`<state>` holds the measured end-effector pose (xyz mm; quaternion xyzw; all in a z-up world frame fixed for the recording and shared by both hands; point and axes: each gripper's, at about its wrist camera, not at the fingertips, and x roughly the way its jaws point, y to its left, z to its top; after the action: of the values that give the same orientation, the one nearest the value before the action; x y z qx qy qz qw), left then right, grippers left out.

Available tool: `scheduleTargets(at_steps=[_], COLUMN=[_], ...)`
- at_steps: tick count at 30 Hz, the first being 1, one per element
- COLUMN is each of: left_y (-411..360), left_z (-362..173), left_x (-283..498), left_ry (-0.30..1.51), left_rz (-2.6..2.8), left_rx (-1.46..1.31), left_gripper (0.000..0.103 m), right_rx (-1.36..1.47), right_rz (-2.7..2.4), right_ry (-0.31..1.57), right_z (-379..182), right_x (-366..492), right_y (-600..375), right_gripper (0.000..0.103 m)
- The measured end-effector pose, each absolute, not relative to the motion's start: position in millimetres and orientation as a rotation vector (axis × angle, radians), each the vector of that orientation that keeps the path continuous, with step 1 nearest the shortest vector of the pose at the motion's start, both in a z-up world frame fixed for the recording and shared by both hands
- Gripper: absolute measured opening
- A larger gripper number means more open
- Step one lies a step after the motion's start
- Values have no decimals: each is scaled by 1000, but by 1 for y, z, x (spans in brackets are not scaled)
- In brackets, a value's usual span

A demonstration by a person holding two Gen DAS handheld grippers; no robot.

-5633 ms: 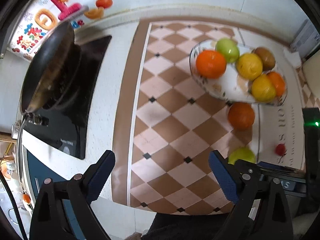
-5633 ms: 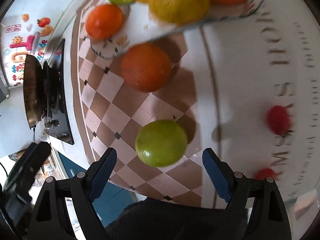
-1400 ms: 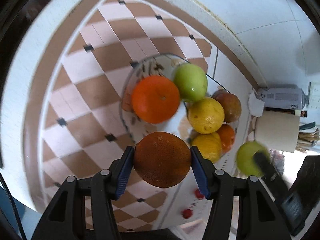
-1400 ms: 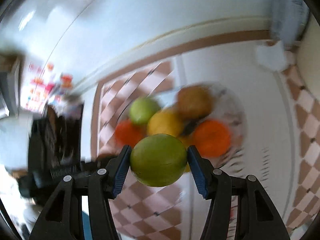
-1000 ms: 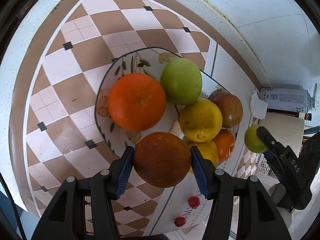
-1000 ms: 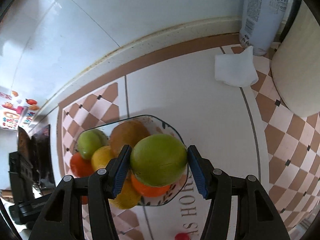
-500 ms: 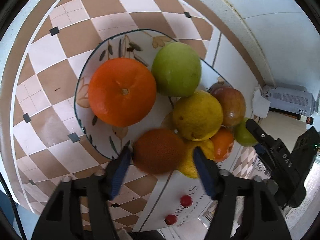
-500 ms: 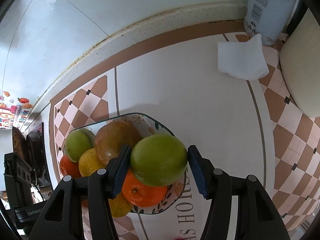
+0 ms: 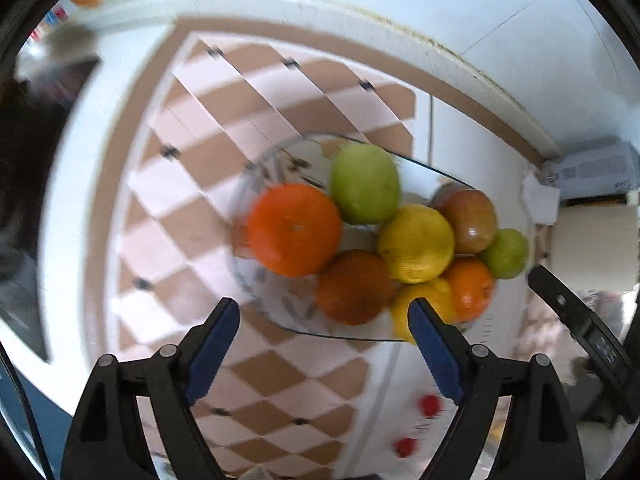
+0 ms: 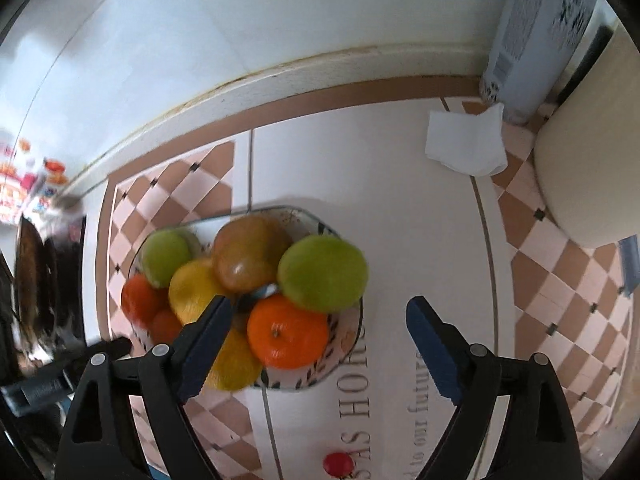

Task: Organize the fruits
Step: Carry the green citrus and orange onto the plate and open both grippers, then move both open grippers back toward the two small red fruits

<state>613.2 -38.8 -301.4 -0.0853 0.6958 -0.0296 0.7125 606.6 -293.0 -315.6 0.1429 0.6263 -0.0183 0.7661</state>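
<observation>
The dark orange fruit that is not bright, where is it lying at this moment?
In the left wrist view the dark orange lies in the glass bowl at its near edge, below the bright orange and left of the lemon.

Oranges, lemons and green apples lie heaped in a patterned bowl.

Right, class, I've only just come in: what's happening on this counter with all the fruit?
A person with a gripper in each hand is loading fruit into a patterned glass bowl. Both grippers have just been opening: the left gripper has let go of a dark orange, the right gripper of a green apple. Both fruits now lie in the bowl, with nothing between either pair of fingers.
</observation>
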Motion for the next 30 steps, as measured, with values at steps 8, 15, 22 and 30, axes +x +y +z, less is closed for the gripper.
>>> scheduleTargets(at_steps=[8,15,22,30], left_y=[-18,-17,-25,-28], left_z=[-270,-238,-197,-157], left_x=[579,540,506,472], left_ry=[1430,1334,1234,1145], left_rz=[-4,-10,-57,-76], left_rx=[-24,26,44,56], left_gripper=[86,86,86,86], right_rx=[211,145,129,123], right_rz=[-40,-37,-41,-37], right_ry=[1330,1273,1180,1102], right_z=[-292,-262,-212,-161], right_x=[554,517,485,445], right_y=[-258,-240,-237,-234], right_gripper=[91,91,91,91])
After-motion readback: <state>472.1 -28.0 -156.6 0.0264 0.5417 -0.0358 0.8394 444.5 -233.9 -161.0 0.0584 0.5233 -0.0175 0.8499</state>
